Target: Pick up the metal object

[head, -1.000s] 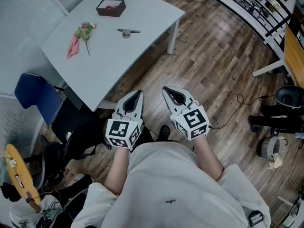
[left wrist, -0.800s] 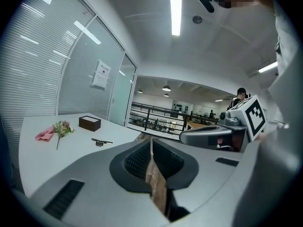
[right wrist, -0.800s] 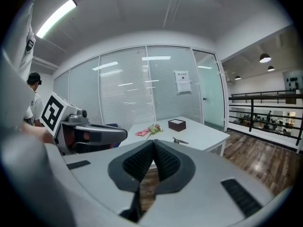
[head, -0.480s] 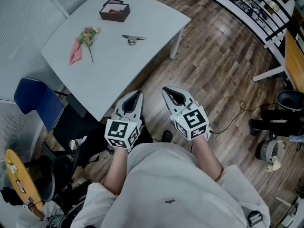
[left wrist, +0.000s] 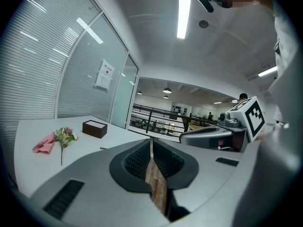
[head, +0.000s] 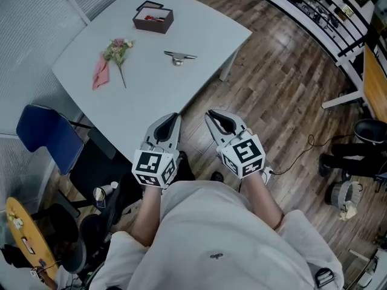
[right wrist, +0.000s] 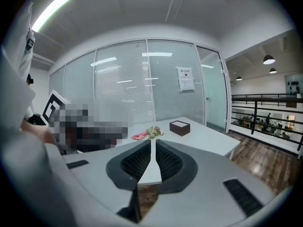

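The metal object (head: 179,57), a small silvery piece with a flat bar on top, lies on the white table (head: 139,95) towards its right side; only a sliver of it (left wrist: 102,148) shows in the left gripper view. Both grippers hang short of the table's near edge, well away from it. My left gripper (head: 172,118) (left wrist: 151,140) is shut and empty. My right gripper (head: 211,115) (right wrist: 151,142) is opening, its jaws parted by a narrow slit with nothing between them.
A flower on a pink cloth (head: 115,53) and a dark brown box (head: 153,18) lie further back on the table. A blue chair (head: 45,138) stands at the table's left. A black bin (head: 369,122) and a cable are on the wood floor to the right.
The table and its things have slid lower and rightwards in the head view, nearer the grippers. Both grippers keep their places before the body.
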Tool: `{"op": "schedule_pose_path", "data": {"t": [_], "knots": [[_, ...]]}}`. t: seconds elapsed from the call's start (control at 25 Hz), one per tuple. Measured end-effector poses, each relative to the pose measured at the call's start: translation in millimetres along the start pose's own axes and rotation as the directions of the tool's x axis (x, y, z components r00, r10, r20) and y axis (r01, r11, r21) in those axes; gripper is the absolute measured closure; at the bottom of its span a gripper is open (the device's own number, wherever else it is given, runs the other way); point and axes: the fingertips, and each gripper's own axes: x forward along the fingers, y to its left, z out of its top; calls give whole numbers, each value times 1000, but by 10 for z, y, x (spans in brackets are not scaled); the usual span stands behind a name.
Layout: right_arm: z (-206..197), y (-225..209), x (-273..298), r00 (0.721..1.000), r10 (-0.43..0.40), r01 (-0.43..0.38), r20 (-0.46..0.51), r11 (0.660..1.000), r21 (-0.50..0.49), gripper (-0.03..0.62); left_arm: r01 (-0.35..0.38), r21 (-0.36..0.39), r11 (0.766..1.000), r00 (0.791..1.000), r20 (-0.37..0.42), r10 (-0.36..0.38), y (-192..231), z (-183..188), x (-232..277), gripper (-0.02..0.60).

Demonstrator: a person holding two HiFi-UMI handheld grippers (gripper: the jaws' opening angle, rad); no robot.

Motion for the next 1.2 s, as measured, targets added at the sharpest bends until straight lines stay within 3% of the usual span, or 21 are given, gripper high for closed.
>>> {"op": "schedule_pose_path", "data": {"t": [0.48,1.2], "knots": [[162,-5,530,998,-66,66,-9,998,0,519,60,-1,998,998,2,-60,540,144,168,551],[96,69,808,991,-119,117,-61,993,-34,499,119,0,993,993,-11,-119,786,113,123,551]]}}
